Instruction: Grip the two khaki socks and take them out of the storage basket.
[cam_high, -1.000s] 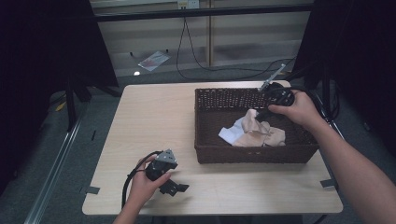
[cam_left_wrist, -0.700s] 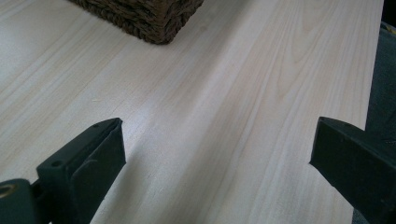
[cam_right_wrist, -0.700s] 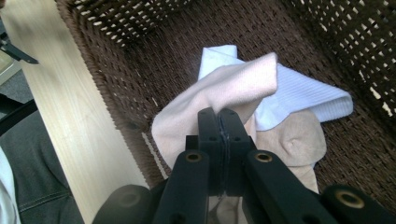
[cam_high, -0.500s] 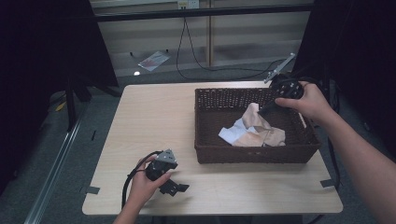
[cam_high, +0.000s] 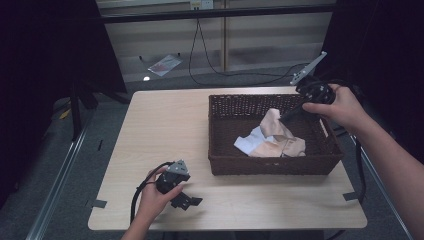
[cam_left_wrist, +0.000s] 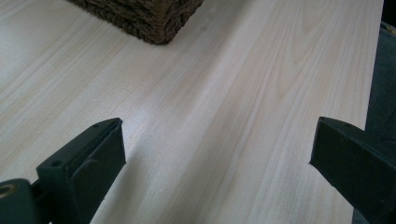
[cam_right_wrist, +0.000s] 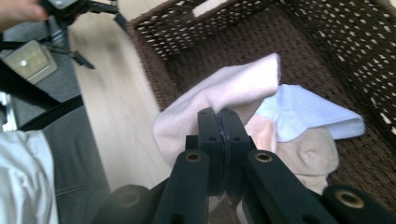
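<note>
A dark wicker basket stands on the right half of the wooden table. My right gripper hangs over its right side, shut on a pale pink cloth whose pinched corner is raised while the rest trails onto the pile. In the right gripper view the jaws are pressed together on that pink cloth, with a white ribbed cloth and a beige cloth under it. My left gripper rests open on the table's front left; its jaws stand wide apart over bare wood.
The basket's corner lies ahead of my left gripper, with the table's edge to its right. A cable loops from the left gripper. Beyond the table are grey floor, a packet and trailing wires.
My right gripper has risen and shifted right and back, pulling the pink cloth up out of the pile. The left gripper has stayed put.
</note>
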